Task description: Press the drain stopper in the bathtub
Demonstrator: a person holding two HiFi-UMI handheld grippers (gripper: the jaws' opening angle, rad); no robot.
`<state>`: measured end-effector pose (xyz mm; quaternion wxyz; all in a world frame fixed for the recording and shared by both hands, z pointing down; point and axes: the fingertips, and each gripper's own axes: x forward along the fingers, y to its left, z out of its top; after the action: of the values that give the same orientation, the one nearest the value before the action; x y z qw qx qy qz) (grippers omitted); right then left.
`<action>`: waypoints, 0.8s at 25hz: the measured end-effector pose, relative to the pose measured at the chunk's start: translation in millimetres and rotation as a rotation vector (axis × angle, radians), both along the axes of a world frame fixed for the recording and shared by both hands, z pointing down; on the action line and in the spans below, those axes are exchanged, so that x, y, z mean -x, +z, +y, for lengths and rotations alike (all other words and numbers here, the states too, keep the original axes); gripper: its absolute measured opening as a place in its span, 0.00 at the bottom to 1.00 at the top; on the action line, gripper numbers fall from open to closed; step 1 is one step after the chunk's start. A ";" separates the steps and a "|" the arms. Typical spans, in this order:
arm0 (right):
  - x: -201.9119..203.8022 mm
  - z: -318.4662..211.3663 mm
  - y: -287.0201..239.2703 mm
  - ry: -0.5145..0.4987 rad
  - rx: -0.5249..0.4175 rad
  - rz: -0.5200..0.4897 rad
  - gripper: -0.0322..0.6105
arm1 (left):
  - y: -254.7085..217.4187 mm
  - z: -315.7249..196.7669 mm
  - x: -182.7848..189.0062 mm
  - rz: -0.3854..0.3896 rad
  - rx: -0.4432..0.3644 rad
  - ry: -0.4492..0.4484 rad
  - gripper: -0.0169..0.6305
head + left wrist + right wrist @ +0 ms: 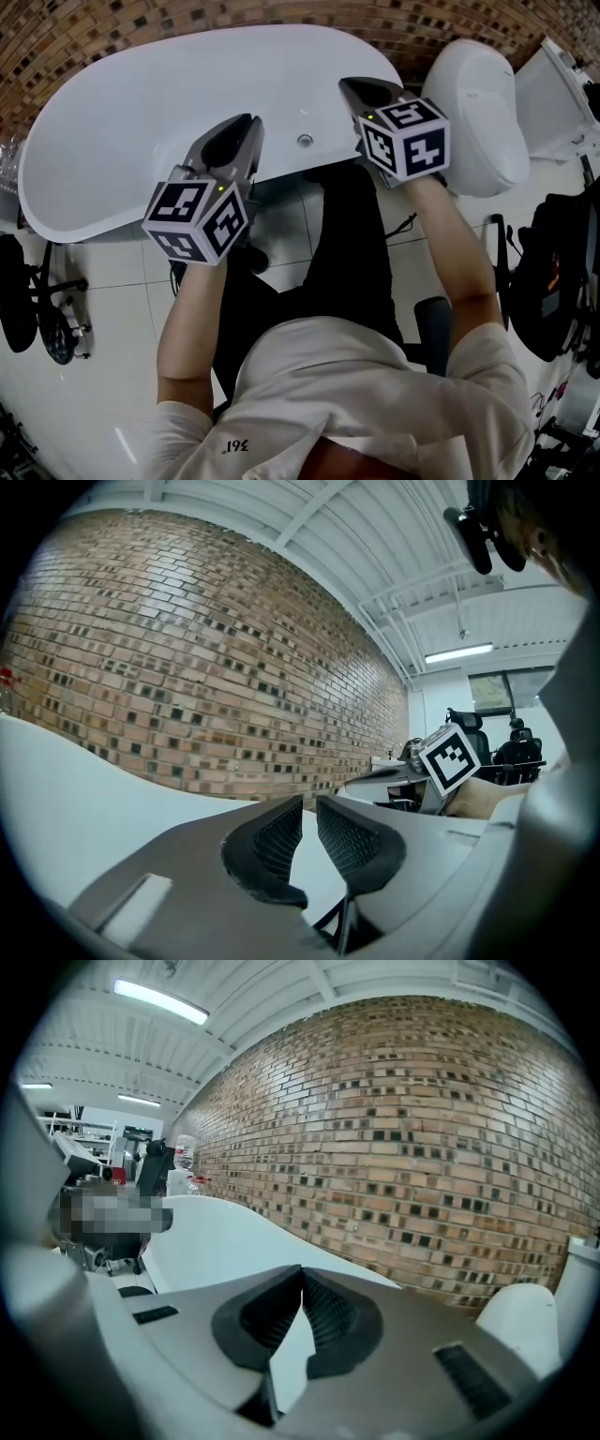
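Observation:
The white bathtub (169, 94) fills the upper part of the head view, against a brick wall. A small round chrome stopper (305, 141) shows on its near side, between the two grippers. My left gripper (247, 124) is held over the tub's near rim, to the left of the stopper. Its pads are nearly together with only a thin slit between them and hold nothing (309, 803). My right gripper (350, 85) hovers to the right of the stopper. Its tips touch and it is empty (302, 1274). The stopper is not seen in either gripper view.
A white toilet (478, 112) stands right of the tub. A black bag (553, 281) lies on the tiled floor at the right, and a chair base (47, 319) at the left. The brick wall (422, 1147) runs behind the tub.

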<state>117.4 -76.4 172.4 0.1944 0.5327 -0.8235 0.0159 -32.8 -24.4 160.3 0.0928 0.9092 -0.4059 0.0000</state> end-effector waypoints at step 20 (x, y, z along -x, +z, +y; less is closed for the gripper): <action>9.7 23.8 33.4 0.029 0.014 -0.105 0.08 | 36.4 1.1 23.7 -0.042 0.029 -0.102 0.11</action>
<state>107.7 -52.5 205.8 0.1543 0.5418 -0.8245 0.0523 -56.5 -23.3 196.7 0.0971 0.8857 -0.4536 0.0204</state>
